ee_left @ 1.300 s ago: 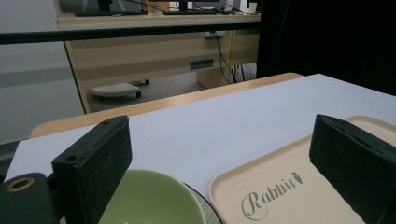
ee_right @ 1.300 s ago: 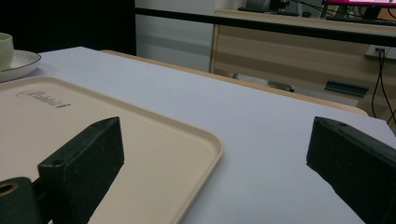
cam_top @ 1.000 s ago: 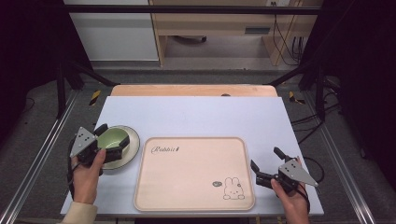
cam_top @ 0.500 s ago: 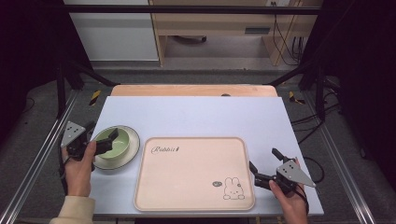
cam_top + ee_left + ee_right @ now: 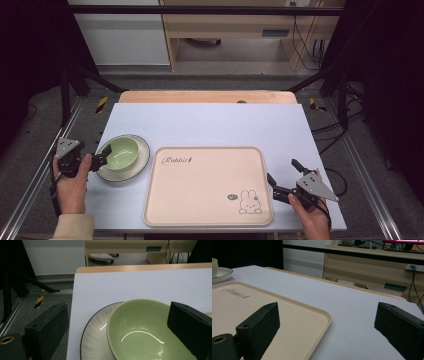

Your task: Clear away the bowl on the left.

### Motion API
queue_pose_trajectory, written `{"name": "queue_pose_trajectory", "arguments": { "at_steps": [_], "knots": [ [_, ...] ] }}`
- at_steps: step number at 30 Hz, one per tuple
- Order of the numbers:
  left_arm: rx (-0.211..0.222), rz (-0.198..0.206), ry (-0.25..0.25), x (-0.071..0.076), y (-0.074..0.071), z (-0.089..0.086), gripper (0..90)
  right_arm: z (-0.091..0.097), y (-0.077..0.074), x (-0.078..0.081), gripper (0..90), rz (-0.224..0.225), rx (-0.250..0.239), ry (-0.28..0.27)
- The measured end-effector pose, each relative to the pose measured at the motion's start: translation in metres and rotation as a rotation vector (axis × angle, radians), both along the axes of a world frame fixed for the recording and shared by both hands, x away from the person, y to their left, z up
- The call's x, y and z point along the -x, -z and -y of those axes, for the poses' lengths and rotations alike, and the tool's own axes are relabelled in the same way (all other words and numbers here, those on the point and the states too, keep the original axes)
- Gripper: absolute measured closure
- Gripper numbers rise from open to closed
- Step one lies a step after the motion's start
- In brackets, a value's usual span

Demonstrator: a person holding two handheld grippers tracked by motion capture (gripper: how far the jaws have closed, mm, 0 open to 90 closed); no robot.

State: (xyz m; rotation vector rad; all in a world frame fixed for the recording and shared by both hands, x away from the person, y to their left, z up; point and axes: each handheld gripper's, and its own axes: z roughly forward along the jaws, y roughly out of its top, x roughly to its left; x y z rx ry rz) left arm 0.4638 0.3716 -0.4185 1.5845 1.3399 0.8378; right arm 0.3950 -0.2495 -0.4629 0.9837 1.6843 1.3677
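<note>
Left tongs (image 5: pixel 98 161) withdrawn (agape), bowl (image 5: pixel 119 152) unheld

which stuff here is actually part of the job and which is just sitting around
In the job:
- green bowl, with the open left gripper at its rim
- striped plate under the bowl
- beige rabbit tray, with the open right gripper at its edge

Lying about:
- white table
- wooden desk beyond it
- cables on the floor

Even overhead light falls on the pale blue-white table (image 5: pixel 210 125), while the frame's left and right edges sink into black. A curved glare streak shines inside the glossy green ceramic bowl (image 5: pixel 140 332). Nearest black claw parts look soft.
</note>
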Motion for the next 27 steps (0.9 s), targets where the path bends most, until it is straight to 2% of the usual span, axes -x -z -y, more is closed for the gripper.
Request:
{"name": "queue_pose_trajectory", "arguments": {
  "at_steps": [2, 4, 7, 10, 11, 12, 14, 15, 16, 17, 19, 22, 23, 27],
  "knots": [
    [0.019, -0.004, 0.006, -0.001, 0.002, 0.000, 3.4, -0.001, 0.000, 0.000, 6.2, 0.000, 0.002, -0.006],
    [0.027, -0.027, -0.004, -0.001, 0.004, 0.002, 3.7, -0.001, 0.000, 0.000, 6.2, -0.004, 0.001, -0.007],
    [0.009, -0.039, -0.018, -0.002, 0.006, 0.003, 4.3, -0.001, 0.000, 0.000, 6.2, -0.005, 0.002, -0.007],
    [0.012, -0.046, -0.019, -0.003, 0.008, 0.002, 6.8, -0.001, 0.001, 0.000, 6.7, -0.008, 0.008, -0.006],
    [0.009, -0.062, -0.027, -0.004, 0.011, 0.001, 8.3, -0.001, 0.001, 0.000, 6.8, -0.005, 0.009, -0.004],
    [0.009, -0.062, -0.027, -0.004, 0.011, 0.001, 11.1, -0.001, 0.001, 0.000, 6.8, -0.005, 0.009, -0.004],
    [-0.011, -0.106, -0.032, -0.004, 0.014, 0.002, 17.1, -0.001, 0.001, 0.000, 6.8, -0.007, 0.008, -0.006],
    [-0.022, -0.112, -0.031, -0.004, 0.015, 0.002, 22.7, -0.001, 0.001, 0.000, 6.8, -0.012, 0.009, -0.007],
    [-0.022, -0.112, -0.031, -0.004, 0.015, 0.002, 32.9, -0.001, 0.001, 0.000, 6.8, -0.012, 0.009, -0.007],
    [-0.035, -0.123, -0.025, -0.003, 0.015, 0.004, 35.9, -0.002, 0.001, -0.001, 6.8, -0.012, 0.009, -0.012],
    [-0.045, -0.135, -0.030, -0.003, 0.016, 0.003, 41.4, -0.002, 0.002, 0.000, 6.8, -0.018, 0.011, -0.015],
    [-0.048, -0.148, -0.035, -0.004, 0.017, 0.002, 43.3, -0.003, 0.002, -0.001, 6.8, -0.016, 0.016, -0.020],
    [-0.044, -0.165, -0.037, -0.004, 0.020, 0.001, 46.4, -0.003, 0.002, -0.001, 6.8, -0.021, 0.016, -0.022],
    [-0.036, -0.183, -0.045, -0.006, 0.024, 0.000, 52.1, -0.004, 0.003, -0.001, 6.7, -0.024, 0.018, -0.028]
  ]
}}
